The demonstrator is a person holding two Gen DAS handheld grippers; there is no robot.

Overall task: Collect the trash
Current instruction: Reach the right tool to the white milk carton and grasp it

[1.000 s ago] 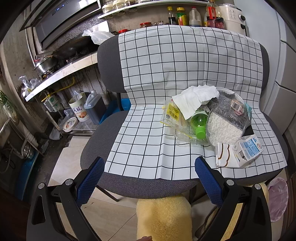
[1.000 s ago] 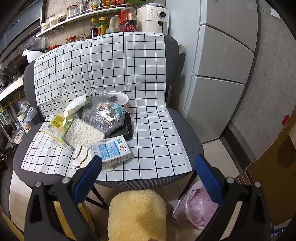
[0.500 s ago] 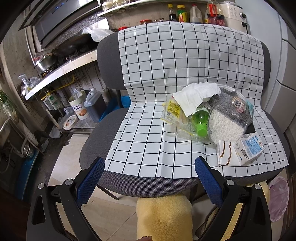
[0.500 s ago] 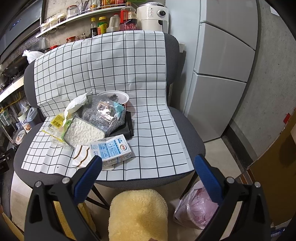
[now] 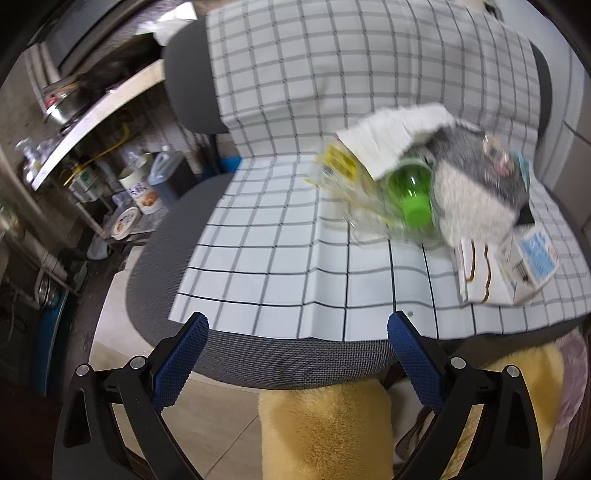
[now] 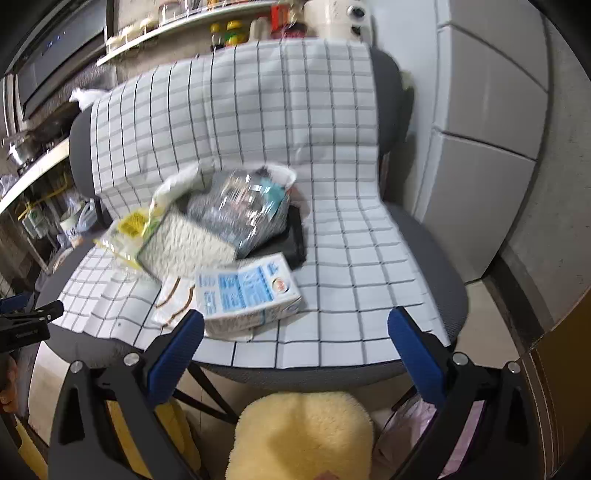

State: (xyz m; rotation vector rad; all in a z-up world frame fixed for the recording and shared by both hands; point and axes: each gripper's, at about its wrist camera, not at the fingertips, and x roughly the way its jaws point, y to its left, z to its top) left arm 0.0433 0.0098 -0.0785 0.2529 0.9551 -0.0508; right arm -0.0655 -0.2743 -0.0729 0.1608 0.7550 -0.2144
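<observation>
Both wrist views toward chair (image 5: 303, 354)

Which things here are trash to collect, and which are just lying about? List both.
Trash to collect, all piled on the checked cloth:
green bottle
milk carton
white tissue
grey bag
yellow wrapper

Just lying about:
chair
fridge
sauce bottles on the shelf
pots on the counter

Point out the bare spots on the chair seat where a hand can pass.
Free: checked cloth left of the green bottle, and the seat's right side beside the milk carton. Crowded: the middle, where wrappers, tissue and carton pile together.
</observation>
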